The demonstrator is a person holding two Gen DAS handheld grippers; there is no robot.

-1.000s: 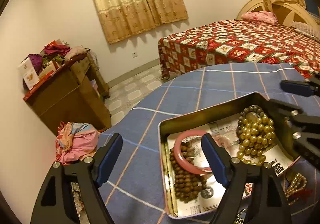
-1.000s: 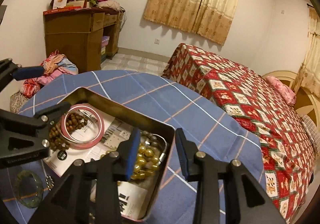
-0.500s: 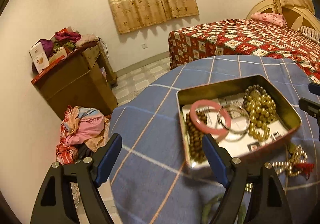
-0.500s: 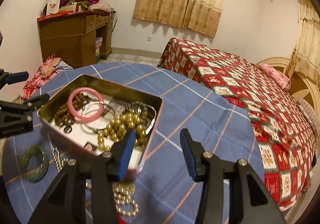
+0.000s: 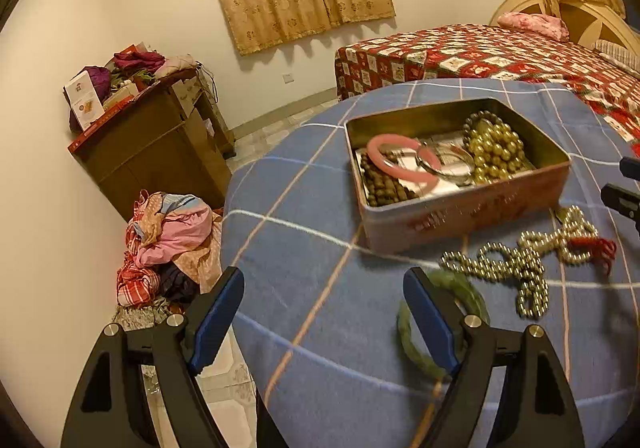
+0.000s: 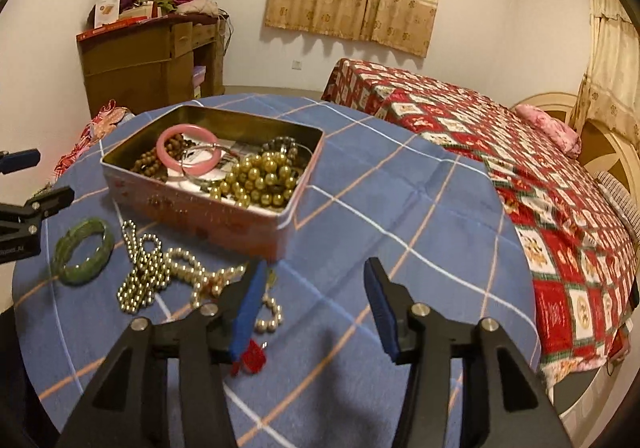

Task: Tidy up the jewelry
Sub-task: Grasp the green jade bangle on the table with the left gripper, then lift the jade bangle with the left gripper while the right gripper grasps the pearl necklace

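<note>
Jaws apart and empty, the left gripper (image 5: 324,312) hovers nearest the green stone bangle (image 5: 460,290), lying flat near the blue checked tabletop's (image 5: 304,248) front edge; the right gripper (image 6: 314,294), just widened, nothing between its jaws, overhangs the pearl strand (image 6: 192,272).

An open rectangular tin (image 6: 192,204) sits left of centre in the right wrist view, holding a pink bangle (image 6: 188,152), brown beads (image 6: 146,164) and large gold beads (image 6: 260,178). Below it, at lower left, lie a green bangle (image 6: 82,250), a gold bead chain (image 6: 142,276) and a pearl strand (image 6: 208,276).
</note>
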